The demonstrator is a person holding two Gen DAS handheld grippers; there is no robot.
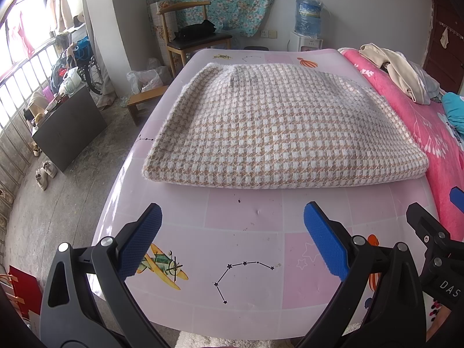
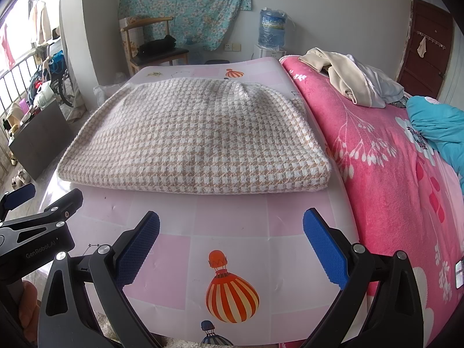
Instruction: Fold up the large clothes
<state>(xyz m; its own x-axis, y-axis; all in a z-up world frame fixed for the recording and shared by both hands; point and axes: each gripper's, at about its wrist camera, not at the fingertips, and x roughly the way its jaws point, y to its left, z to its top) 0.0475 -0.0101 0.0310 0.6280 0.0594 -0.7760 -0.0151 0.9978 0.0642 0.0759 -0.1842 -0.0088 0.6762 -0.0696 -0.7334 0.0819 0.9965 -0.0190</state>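
Folded houndstooth sweater [image 1: 278, 127] [image 2: 197, 139], beige and white, lying flat as a thick rectangle on the pink patterned mat [image 1: 243, 226] [image 2: 232, 220] that covers the bed's left part. Its folded near edge runs across the mat, well short of the bed's near edge. Left hand-held gripper [image 1: 232, 240]: fingers spread wide, empty, above the mat's near strip, apart from the sweater and facing the left half of its near edge. Right hand-held gripper [image 2: 232, 243]: likewise spread and empty, near the right half of that edge, just beside the left one. Pink floral blanket [image 1: 429, 133] [image 2: 385, 150] adjoins the sweater's right side; a heap of clothes [image 1: 397, 72] [image 2: 351, 75] lies on it.
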